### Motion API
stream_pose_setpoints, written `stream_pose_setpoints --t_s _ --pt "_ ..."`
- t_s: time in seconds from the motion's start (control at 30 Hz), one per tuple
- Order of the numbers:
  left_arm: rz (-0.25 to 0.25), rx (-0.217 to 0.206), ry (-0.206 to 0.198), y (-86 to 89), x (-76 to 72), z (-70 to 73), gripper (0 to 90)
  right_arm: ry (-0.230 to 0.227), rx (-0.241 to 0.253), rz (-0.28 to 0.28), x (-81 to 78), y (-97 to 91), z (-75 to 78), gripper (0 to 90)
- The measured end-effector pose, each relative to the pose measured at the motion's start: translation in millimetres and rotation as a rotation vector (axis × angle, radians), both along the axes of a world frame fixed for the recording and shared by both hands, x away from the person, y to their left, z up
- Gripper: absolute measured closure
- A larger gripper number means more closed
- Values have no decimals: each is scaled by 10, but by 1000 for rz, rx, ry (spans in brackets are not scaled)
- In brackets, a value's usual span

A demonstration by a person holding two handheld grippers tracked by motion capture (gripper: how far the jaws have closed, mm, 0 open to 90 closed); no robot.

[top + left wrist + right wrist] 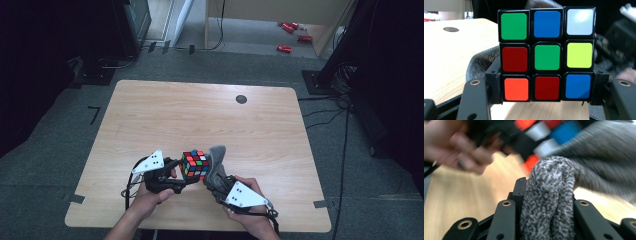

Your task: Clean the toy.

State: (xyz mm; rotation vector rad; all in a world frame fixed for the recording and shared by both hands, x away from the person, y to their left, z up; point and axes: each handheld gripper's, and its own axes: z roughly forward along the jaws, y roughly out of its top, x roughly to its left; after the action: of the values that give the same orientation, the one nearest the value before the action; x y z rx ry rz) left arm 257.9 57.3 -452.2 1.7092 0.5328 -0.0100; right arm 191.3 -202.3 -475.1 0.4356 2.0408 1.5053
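Note:
A puzzle cube (195,165) with mixed coloured stickers is held above the near part of the wooden table (200,115). My left gripper (179,172) is shut on the cube (546,53), its black jaws pressing the bottom row from both sides. My right gripper (212,182) is shut on a bunched grey cloth (215,165). That cloth (551,197) rises thick between the right jaws and lies against the cube's right side. The cube (541,135) shows blurred behind it, beside the person's left hand (456,145).
A small dark round disc (241,99) sits in the tabletop near the far right. Several red objects (292,35) lie on the floor beyond the table. Cables (330,110) run over the carpet on the right.

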Motion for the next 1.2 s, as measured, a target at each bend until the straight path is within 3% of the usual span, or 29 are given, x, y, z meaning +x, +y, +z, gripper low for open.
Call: stream_pose_setpoints --t_s 0.07,0.13,0.2,0.3,0.4,0.6,0.77,0.97,1.13,1.2 --pt "5 2 6 15 10 0 345 -19 -65 19 -25 88 -56 672" --pt "14 -7 12 31 17 -4 346 -24 -82 23 -29 115 -75 674" --pt "21 -15 15 36 19 -5 346 -18 -52 1 -17 81 -42 675" --pt "28 -36 19 21 6 -3 346 19 31 -16 1 17 17 683" --pt "68 -56 11 -2 -26 -9 346 81 53 0 -29 103 -19 678" --pt "106 -28 -9 -63 -58 -49 346 158 110 108 -52 232 -72 676" --pt "122 -22 -41 -93 -97 -33 346 182 142 89 -10 168 -64 686" --pt "138 -33 -42 -50 -77 -23 346 220 196 -10 75 41 -113 689" --pt "125 -1 -40 -126 -102 -60 346 229 195 65 -33 241 -84 684" --pt "128 -7 -45 -120 -109 -46 346 227 193 70 -48 266 -66 685"
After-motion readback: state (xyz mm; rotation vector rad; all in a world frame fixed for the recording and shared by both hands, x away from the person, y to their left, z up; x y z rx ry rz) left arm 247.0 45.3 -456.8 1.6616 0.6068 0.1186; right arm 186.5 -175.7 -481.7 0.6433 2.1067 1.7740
